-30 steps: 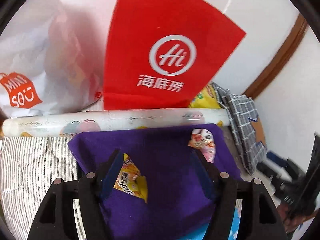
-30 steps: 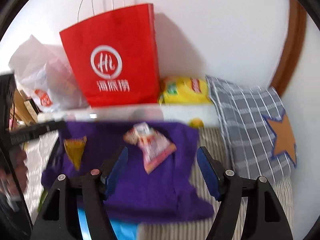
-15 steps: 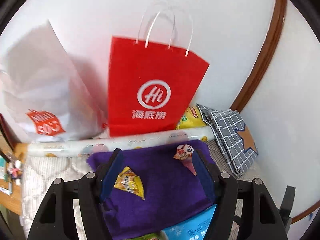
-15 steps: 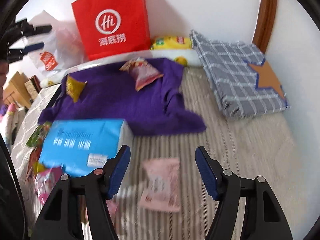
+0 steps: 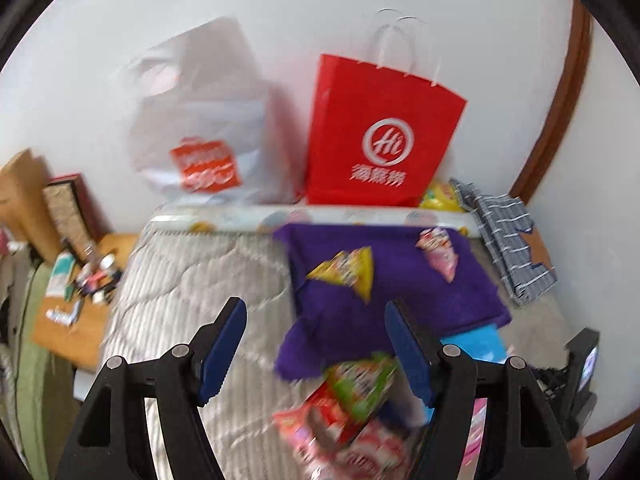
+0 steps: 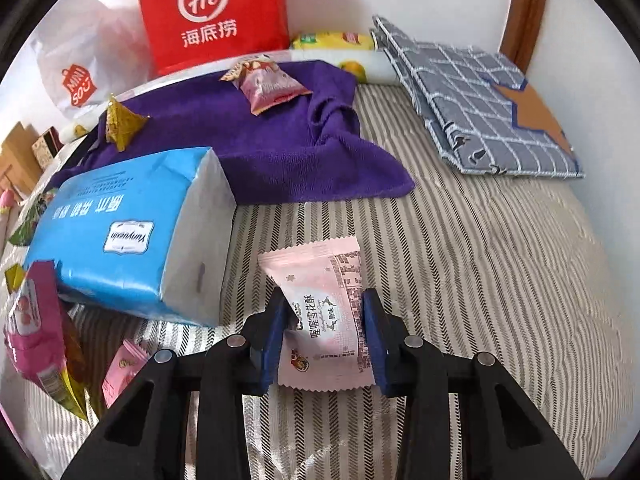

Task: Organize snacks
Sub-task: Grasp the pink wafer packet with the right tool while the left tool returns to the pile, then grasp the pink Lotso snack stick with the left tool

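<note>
My right gripper (image 6: 324, 320) is shut on a pale pink snack packet (image 6: 320, 308) lying on the striped bedcover (image 6: 480, 280). A purple towel (image 6: 260, 140) beyond it carries a pink snack bag (image 6: 268, 86) and a yellow triangular snack (image 6: 120, 124). My left gripper (image 5: 316, 344) is open and empty above the bed. Below it lie green and red-pink snack packs (image 5: 352, 412). The purple towel (image 5: 400, 292) with the yellow snack (image 5: 348, 272) and the pink bag (image 5: 438, 250) lies ahead of it.
A red paper bag (image 5: 380, 136) and a white plastic bag (image 5: 204, 128) stand against the wall. A blue tissue pack (image 6: 120, 228) lies left of the right gripper. A folded checked cloth (image 6: 480, 100) lies at right. A wooden side table (image 5: 72, 312) stands at left.
Both grippers pulled back from the towel. The right gripper lowered onto the pink packet and closed on it. The left gripper swung back over the bed and stayed open.
</note>
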Demonstrator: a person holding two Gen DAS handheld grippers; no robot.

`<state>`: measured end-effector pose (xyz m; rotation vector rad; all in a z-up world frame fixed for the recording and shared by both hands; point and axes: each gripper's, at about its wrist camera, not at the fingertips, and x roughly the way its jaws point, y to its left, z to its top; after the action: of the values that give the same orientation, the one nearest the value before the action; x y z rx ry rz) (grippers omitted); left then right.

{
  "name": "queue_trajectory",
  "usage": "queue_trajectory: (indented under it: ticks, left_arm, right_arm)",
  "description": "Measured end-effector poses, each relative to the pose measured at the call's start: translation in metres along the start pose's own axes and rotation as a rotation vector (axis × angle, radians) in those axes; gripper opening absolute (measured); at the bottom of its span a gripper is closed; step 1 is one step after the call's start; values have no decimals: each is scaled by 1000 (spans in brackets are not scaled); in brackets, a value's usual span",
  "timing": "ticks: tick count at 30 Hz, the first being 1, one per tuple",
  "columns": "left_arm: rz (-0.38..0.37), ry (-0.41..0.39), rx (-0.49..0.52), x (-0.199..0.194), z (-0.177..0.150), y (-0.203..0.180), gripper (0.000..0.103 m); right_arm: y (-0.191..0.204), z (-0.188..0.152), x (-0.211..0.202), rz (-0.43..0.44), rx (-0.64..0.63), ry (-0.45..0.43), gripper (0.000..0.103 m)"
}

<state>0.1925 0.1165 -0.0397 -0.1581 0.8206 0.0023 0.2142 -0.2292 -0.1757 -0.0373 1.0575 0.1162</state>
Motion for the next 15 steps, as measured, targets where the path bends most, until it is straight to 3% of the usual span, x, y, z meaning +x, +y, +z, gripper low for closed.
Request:
queue_trajectory:
  ticks: [6, 12, 15]
  left_arm:
    - [28, 92, -59, 10, -50, 19, 70]
    - [31, 226, -73, 47, -96, 13, 68]
    - [32, 255, -88, 57, -109, 9, 67]
  right_arm:
    - [-8, -16, -27, 6, 3, -46, 36]
    - [-15, -34, -53, 35, 11, -71, 36]
    - [-17, -42, -64, 28, -36, -92, 36]
